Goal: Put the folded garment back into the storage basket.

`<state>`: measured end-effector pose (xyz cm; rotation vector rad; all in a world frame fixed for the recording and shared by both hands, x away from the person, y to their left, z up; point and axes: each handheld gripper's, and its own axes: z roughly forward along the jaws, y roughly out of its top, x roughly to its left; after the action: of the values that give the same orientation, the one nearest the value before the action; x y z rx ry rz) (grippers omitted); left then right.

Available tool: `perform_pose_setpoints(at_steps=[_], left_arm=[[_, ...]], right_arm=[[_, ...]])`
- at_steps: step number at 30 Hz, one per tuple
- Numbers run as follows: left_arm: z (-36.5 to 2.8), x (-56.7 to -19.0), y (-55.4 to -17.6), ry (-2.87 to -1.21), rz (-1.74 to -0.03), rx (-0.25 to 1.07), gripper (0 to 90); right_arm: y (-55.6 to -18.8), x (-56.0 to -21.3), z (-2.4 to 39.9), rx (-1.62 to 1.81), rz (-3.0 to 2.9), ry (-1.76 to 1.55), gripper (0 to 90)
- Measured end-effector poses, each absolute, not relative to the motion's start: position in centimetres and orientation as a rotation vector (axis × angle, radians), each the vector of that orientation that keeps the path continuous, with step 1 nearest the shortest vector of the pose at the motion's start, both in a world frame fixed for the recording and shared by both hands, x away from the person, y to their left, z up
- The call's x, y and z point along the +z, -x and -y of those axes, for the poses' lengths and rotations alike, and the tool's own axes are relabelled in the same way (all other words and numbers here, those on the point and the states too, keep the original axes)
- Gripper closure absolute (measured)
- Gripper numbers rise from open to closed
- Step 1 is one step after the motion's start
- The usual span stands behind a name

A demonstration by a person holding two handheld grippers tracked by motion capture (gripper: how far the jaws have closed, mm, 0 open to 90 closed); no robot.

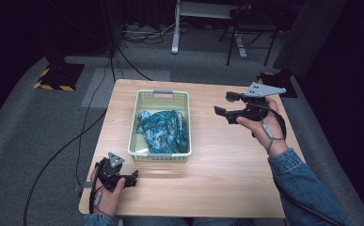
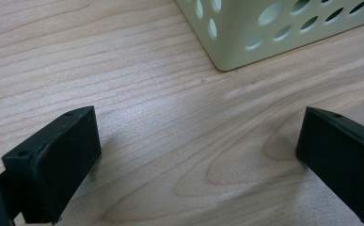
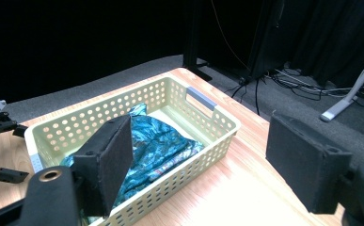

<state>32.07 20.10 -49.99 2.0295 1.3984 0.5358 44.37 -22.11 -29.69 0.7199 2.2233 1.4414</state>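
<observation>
Crumpled teal patterned cloth (image 1: 163, 130) bundled inside pale green perforated plastic basket (image 1: 162, 96) mid-desk (image 1: 226, 179). Right gripper (image 1: 223, 114) raised beside basket, wide open and empty, aimed toward cloth, likely for a reach. Left gripper (image 1: 133, 179) parked low near basket's corner, spread wide, empty.

Crumpled teal cloth (image 1: 163, 129) inside pale perforated basket (image 1: 162, 96)

Perforated matt plastic basket (image 1: 142, 151), glossy patterned teal cloth (image 1: 163, 129), smooth wood-grain table (image 1: 226, 174)
</observation>
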Motion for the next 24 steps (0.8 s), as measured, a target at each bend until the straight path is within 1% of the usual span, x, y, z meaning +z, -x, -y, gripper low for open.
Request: perform_pose_setpoints(at_steps=[24], left_arm=[[-20.1,-50.0,-32.1,-2.029,-1.399,0.536,0.1]], right_arm=[[-43.5,-30.5,25.6,1.428,-2.192,-0.792,22.1]])
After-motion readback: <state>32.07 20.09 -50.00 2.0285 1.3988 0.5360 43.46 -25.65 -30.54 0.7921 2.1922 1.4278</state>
